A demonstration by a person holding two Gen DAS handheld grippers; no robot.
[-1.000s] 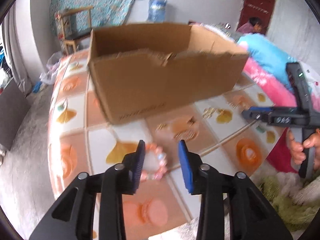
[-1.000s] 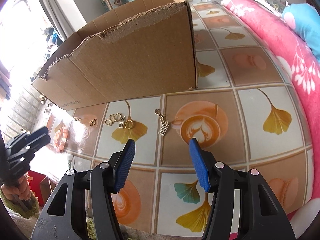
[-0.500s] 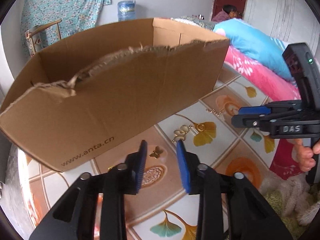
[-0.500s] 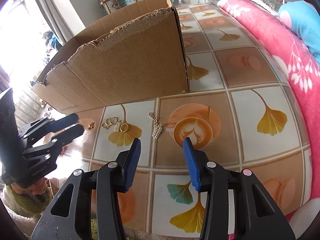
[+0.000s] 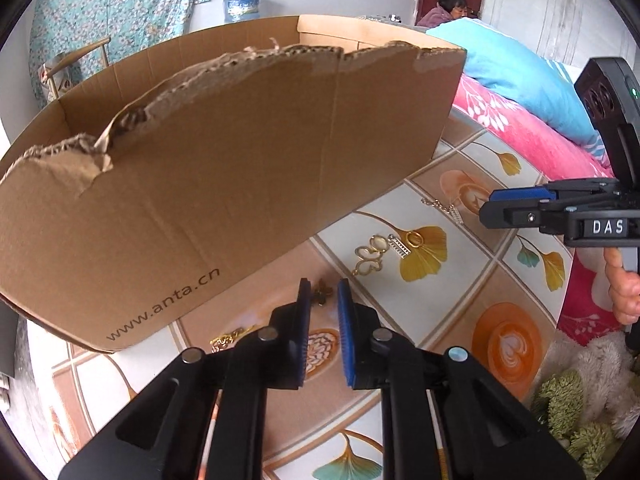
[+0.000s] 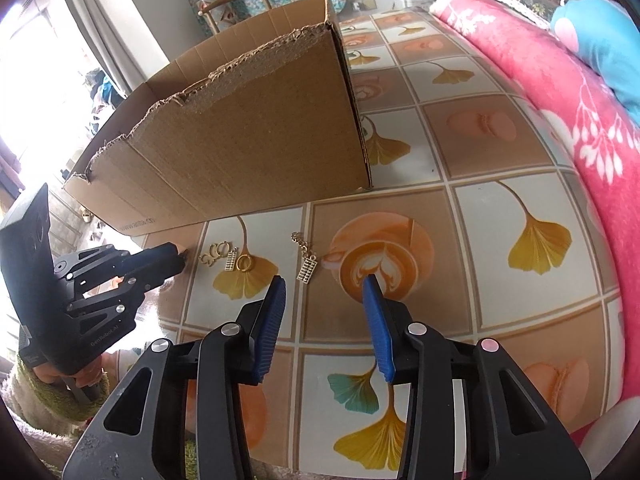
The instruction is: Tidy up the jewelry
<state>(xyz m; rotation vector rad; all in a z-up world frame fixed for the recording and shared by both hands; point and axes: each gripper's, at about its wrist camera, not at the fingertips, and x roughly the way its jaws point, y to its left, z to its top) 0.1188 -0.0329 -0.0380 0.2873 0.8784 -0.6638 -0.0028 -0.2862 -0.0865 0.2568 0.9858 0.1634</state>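
Note:
Gold jewelry lies on the patterned table in front of a torn cardboard box. My left gripper points down at a small dark-gold charm. Its jaws are closing around the charm, with slim gaps still showing on both sides. In the right wrist view the left gripper sits at the box's near left corner. My right gripper is closing with nothing between its fingers. A chain with an abacus charm lies just beyond its tips. A cloud-shaped pendant, a ladder charm and a ring lie between the grippers.
Another gold chain piece lies left of my left fingers. A pink blanket and a blue pillow border the table's right side. Green fluffy fabric hangs at the near edge. A person sits far back by a door.
My left gripper moved from the pink bead bracelet along the box front to the small charm, and its jaws narrowed. The right jaws narrowed too; that hand stayed in place.

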